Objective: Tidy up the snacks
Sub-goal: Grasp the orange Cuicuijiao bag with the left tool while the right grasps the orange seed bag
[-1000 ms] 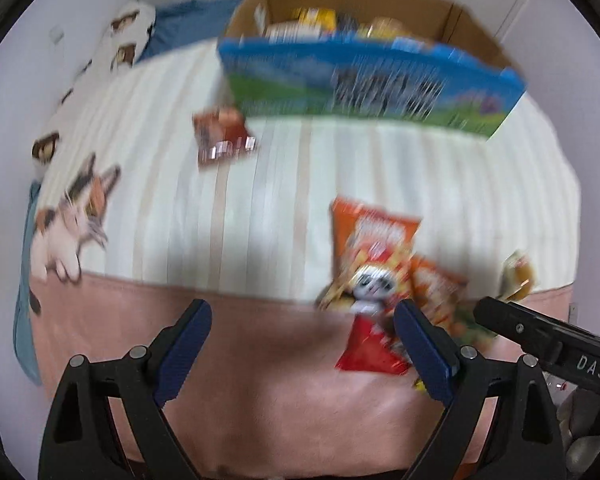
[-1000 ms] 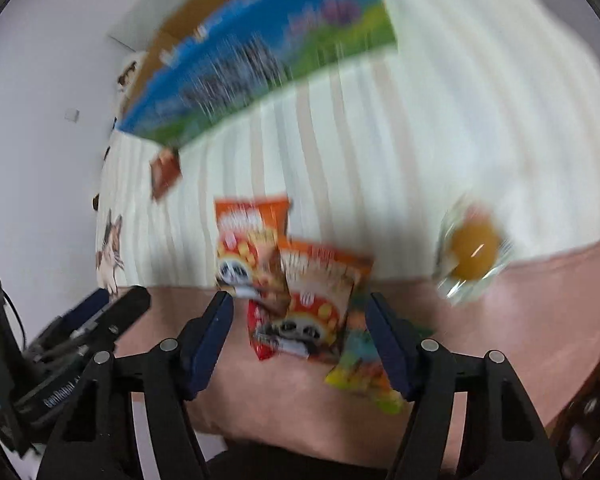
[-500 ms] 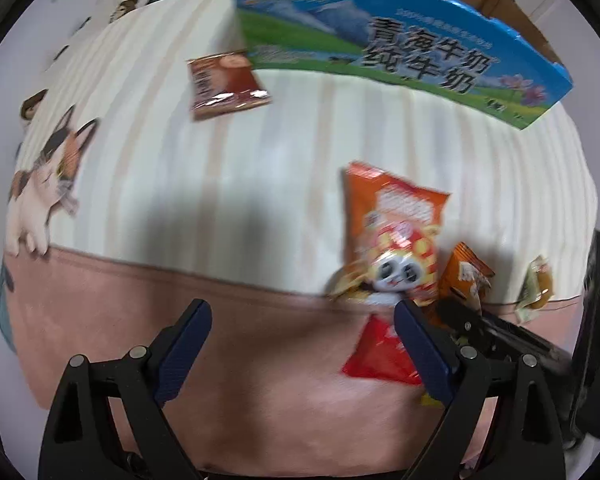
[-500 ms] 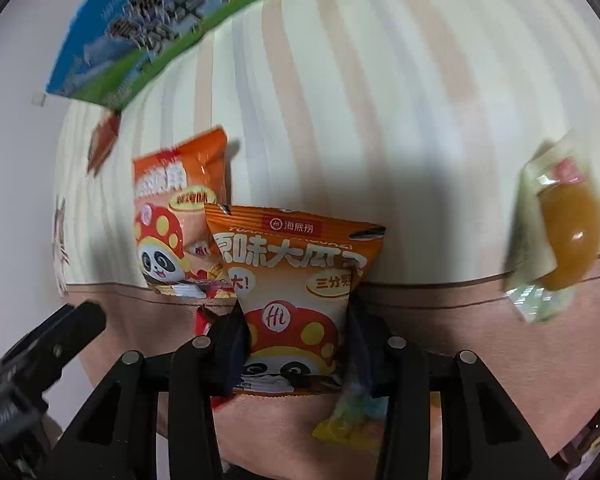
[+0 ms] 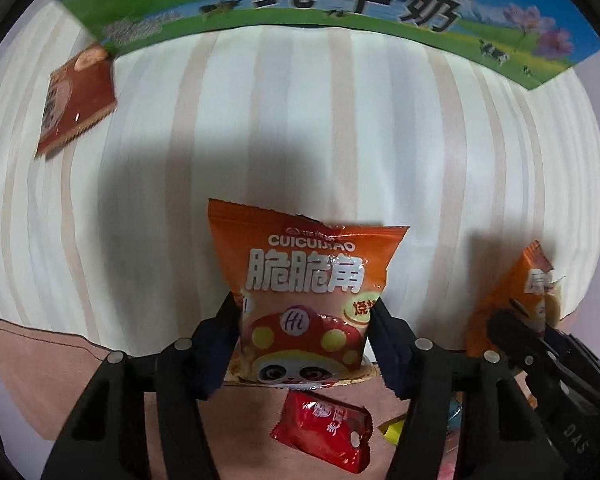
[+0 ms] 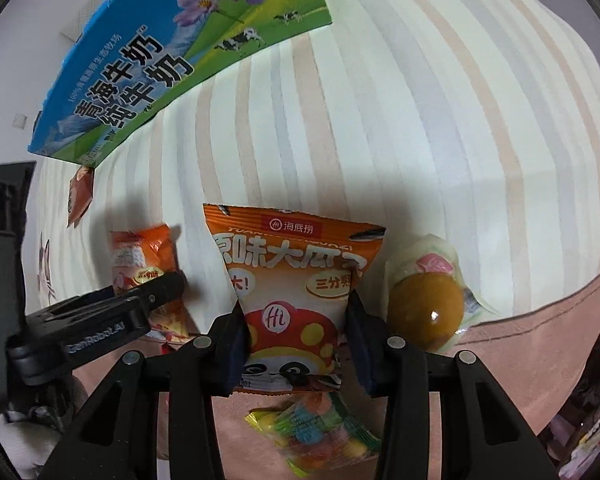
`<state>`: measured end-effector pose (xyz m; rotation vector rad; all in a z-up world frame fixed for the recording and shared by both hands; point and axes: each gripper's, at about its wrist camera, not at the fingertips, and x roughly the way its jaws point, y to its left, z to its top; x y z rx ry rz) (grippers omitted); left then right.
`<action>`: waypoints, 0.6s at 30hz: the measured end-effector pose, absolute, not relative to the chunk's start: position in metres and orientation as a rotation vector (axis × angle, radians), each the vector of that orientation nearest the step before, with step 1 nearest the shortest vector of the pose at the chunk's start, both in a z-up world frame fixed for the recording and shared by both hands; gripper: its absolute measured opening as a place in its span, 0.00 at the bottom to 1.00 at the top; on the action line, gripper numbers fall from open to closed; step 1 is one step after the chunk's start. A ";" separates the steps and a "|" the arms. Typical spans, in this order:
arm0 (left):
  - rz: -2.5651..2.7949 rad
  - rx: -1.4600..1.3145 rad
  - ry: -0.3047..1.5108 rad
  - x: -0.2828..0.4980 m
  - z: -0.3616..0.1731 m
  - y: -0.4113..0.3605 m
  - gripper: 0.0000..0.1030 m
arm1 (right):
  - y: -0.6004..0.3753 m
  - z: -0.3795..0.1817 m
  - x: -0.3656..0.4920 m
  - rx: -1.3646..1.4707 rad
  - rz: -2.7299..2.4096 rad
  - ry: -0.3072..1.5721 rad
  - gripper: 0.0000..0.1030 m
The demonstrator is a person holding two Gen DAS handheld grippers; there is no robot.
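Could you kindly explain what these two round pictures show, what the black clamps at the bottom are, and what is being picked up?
There is no robot here: a person holds a hand-held two-finger clamp in each hand, and each clamp carries a wide-angle camera looking along its fingers, hence the round views.

In the left camera's picture, the left gripper, whose jaws have just been closing, pinches an orange panda snack bag. In the right camera's picture, the right gripper pinches a similar orange bag.

Everything lies on a striped bedsheet: a red packet, a brown packet, a wrapped round pastry, a colourful candy bag, and a blue-green milk carton box behind.
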<state>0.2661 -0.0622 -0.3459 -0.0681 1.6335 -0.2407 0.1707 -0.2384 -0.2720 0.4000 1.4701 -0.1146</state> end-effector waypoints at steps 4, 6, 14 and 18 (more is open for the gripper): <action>-0.185 -0.095 1.626 0.247 -0.347 -0.030 0.54 | -0.227 -0.276 0.169 0.369 -0.074 1.494 0.45; -0.159 -0.134 1.634 0.239 -0.352 -0.014 0.54 | -0.218 -0.280 0.169 0.339 -0.055 1.514 0.45; -0.152 -0.135 1.631 0.237 -0.369 -0.007 0.56 | -0.219 -0.297 0.169 0.438 -0.060 1.537 0.57; -0.141 -0.108 1.602 0.231 -0.368 -0.034 0.54 | -0.216 -0.298 0.168 0.411 -0.064 1.534 0.59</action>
